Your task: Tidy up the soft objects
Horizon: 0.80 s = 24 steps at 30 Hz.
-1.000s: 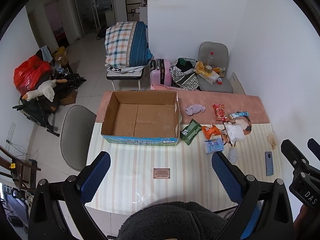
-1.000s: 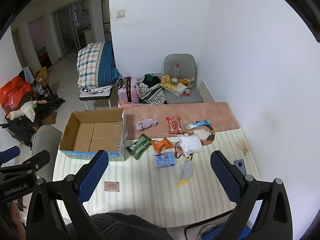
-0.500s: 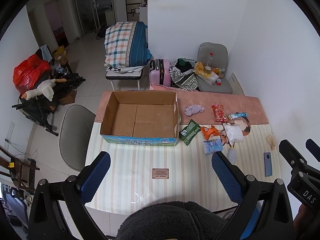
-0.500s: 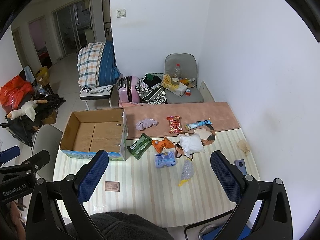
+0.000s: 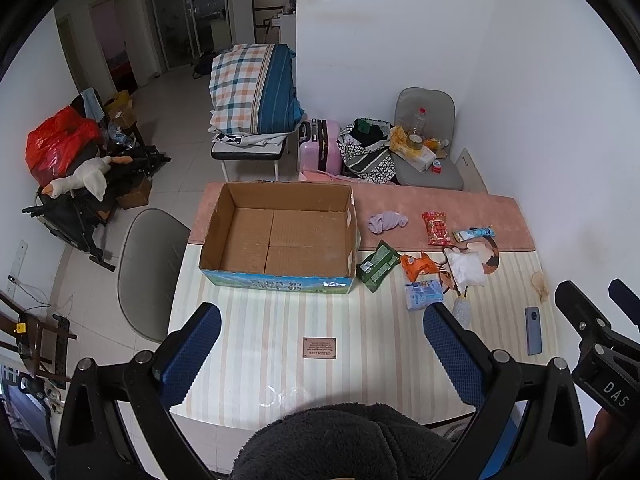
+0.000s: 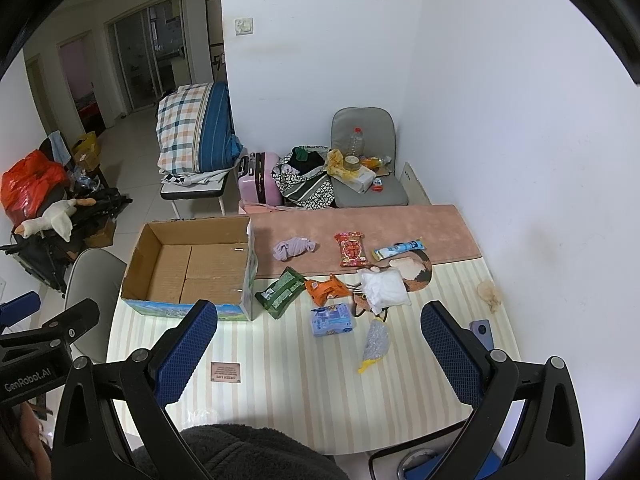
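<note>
Nothing moved; cardboard box [image 5: 280,240] sits empty

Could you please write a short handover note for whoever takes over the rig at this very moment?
Left tongs and right tongs: both open, empty, held above the near table edge.
Cardboard box: on the table's left, nothing in it.
Right of the box: lilac cloth, green packet, orange packet, red packet, blue tissue pack, white bag.
Done: nothing.
Left: everything, probably into the box.
</note>
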Motion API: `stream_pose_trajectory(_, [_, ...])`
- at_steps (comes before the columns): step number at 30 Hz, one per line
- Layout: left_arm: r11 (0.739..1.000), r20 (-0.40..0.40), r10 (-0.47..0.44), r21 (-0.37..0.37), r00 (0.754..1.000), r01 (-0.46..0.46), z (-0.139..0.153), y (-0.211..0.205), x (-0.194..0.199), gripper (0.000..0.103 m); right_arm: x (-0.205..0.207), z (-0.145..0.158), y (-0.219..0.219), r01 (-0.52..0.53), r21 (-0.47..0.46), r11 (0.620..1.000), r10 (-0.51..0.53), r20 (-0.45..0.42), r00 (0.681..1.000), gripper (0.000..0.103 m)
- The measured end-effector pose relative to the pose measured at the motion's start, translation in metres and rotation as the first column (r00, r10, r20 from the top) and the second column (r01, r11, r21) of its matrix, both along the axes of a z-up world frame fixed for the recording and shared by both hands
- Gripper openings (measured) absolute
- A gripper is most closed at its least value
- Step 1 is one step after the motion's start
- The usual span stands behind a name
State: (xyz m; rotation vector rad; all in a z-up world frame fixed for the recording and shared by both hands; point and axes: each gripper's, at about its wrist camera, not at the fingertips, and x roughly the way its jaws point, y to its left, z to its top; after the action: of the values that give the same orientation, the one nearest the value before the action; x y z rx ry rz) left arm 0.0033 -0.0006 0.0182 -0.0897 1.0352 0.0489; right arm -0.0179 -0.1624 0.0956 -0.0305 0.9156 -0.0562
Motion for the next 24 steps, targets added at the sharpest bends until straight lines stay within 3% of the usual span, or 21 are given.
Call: stream_pose_trajectory(24, [1.000, 0.003, 0.001, -0.011, 1.000, -0.001, 0.0075, 0.0006, 0.0039, 0.103, 0.0012, 0.0005, 0.0054, -0.004, 0.002, 1.000, 0.004, -0.003, 1.000, 0.103])
